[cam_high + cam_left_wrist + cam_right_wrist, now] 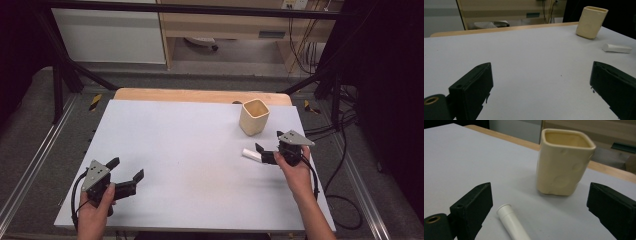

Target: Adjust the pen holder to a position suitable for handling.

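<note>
Tube (511,222), white, lying at cup's (564,162) 6 o'clock; right tongs (260,152) wide open, empty: centre, then close.

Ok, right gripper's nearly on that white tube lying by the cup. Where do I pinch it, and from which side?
Probably mid-body, from above. The white tube lies flat on the table, apart from the cream cup, its rimmed end towards the cup. The right gripper stands open with the tube nearer its left jaw, so shift to centre it, then close across the round width, clear of the rim.
</note>
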Available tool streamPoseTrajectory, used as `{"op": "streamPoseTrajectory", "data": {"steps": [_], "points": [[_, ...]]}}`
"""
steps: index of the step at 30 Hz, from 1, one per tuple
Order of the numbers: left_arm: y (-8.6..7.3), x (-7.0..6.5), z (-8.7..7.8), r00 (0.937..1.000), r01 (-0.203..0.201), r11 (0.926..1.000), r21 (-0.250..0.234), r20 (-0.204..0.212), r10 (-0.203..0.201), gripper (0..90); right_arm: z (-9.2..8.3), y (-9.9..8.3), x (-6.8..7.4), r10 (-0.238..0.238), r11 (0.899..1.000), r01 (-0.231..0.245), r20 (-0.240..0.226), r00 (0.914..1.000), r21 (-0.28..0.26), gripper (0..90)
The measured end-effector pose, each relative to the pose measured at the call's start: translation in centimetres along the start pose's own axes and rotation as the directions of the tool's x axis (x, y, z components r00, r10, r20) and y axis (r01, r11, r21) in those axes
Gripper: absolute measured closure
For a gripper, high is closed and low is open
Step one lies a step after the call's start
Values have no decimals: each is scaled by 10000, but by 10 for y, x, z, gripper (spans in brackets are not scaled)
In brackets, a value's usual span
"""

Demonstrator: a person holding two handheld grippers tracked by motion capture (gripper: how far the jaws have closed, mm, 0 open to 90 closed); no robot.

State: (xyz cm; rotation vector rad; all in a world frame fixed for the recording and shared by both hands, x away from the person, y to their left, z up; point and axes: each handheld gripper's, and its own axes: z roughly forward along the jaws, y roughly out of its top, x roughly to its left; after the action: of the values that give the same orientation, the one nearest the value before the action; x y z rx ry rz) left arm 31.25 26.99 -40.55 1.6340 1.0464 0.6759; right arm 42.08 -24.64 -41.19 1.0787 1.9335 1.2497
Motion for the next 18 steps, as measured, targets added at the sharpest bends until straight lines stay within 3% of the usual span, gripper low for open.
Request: {"op": "streamPoseTrajectory", "data": {"steps": [3, 8, 18], "points": [[0, 0, 0, 10000, 25, 10000, -15, 48, -25, 49, 5, -6, 5, -331, 9989, 338, -221, 9992, 336, 69], [0, -1, 1, 10000, 0, 10000, 9, 82, 0, 49, 6, -7, 4, -240, 9991, 258, -509, 9984, 351, 70], [0, 0, 1, 9999, 90, 9999, 45, 133, -91, 49, 12, -21, -2, -106, 9919, 210, -829, 9965, 1256, 76]]}}
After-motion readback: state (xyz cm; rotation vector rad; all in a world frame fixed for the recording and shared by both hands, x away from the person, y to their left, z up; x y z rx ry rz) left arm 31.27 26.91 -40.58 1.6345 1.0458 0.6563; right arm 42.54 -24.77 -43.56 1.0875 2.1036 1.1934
